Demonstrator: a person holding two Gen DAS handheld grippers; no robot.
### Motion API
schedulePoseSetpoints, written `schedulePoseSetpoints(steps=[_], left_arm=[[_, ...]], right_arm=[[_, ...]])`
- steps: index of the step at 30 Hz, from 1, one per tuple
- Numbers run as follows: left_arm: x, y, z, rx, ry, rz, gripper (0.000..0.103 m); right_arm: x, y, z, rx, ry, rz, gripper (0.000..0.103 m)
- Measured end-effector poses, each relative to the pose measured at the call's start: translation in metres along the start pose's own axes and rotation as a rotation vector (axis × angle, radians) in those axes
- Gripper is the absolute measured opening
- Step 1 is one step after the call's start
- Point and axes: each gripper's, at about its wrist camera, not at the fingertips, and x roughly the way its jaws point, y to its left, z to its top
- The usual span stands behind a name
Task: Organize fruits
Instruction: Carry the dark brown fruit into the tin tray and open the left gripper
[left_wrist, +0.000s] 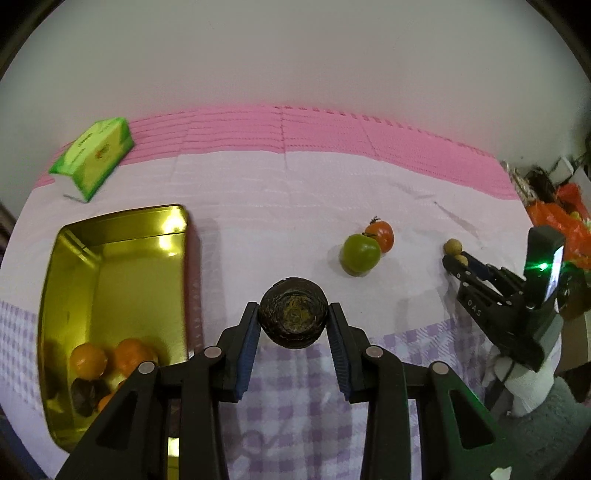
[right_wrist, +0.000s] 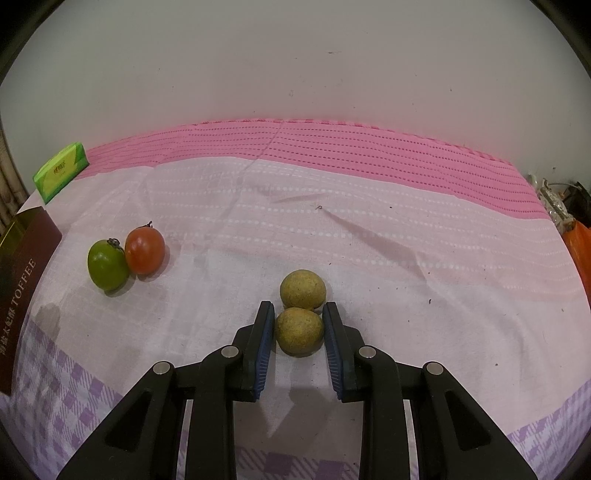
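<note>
Far left corner of the cloth-covered table (right_wrist: 369, 229): green tissue pack (left_wrist: 94, 157), print too small to read. Near its left edge, the gold tin (left_wrist: 110, 266) stands open; oranges (left_wrist: 88, 360) and darker fruit lie at its near end. Its dark red outer wall, seen from the right wrist, reads "TOFFEE", with smaller characters I cannot make out.

Left gripper (left_wrist: 293, 325): jaws closed on a dark, wrinkled round fruit (left_wrist: 293, 317), possibly a passion fruit, carried above the cloth. The tin lies directly to its left, close by; judged, the coming move is a short sideways carry over the rim. The round fruit has no long axis to mind.

Mid-table: green tomato (left_wrist: 360, 254) touching red tomato (left_wrist: 382, 234), untouched, well apart from both grippers.

Toward the right edge: right gripper (right_wrist: 299, 330), jaws pressed on the nearer of two tan speckled fruits (right_wrist: 298, 332), still resting on the cloth. The farther one (right_wrist: 303, 290) touches it, just beyond the fingertips.
</note>
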Motion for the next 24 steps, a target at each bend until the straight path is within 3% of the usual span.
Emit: schedulePoseSetpoints(steps=[11,24], left_arm=[[-0.038,0.053,-0.016,-0.097,-0.029,0.065,0.033],[-0.045,0.116,-0.04,-0.212,0.002,0.15,0.033]], right_arm=[[0.0,0.0,0.0,0.0,0.0,0.001,0.028],[0.001,0.0,0.0,-0.003,-0.001,-0.002,0.028]])
